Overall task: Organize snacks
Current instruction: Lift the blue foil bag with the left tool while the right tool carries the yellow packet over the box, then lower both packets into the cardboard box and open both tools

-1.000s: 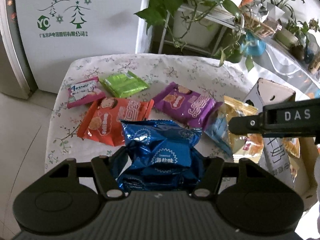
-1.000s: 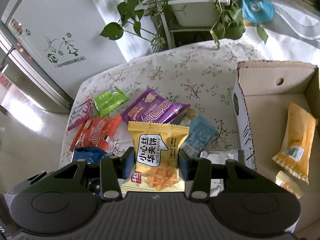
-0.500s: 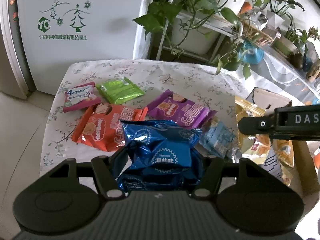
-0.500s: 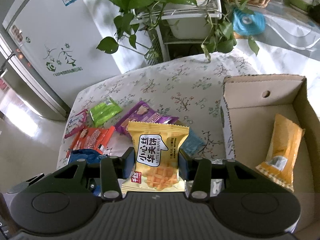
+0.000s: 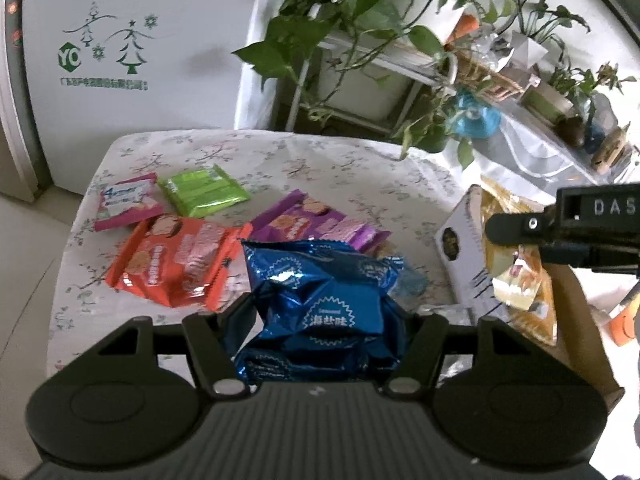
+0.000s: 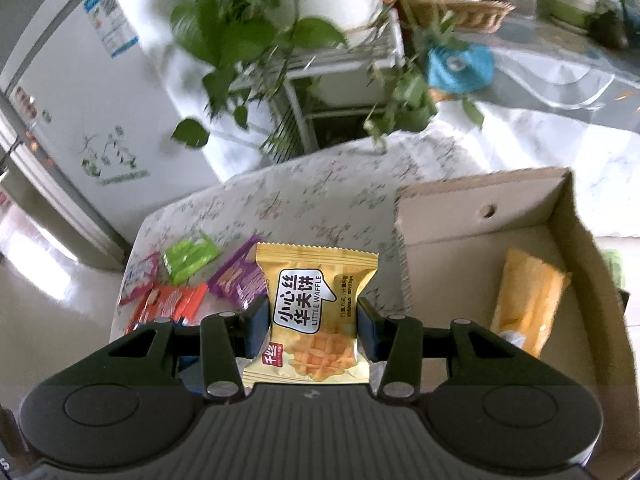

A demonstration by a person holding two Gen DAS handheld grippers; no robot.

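The right gripper (image 6: 312, 320) grasps the waffle pack (image 6: 314, 316), with the box (image 6: 576, 240) just to its right — nearer than the left gripper (image 5: 328, 320), clenched on the blue bag (image 5: 324, 304).

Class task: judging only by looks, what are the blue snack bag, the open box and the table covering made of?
Blue snack bag: probably metallised plastic film; glossy, crinkled, bright glints.
Open box: corrugated cardboard; matte brown, wavy cut edge.
Table covering: floral-printed sheet, cloth or vinyl, unclear.
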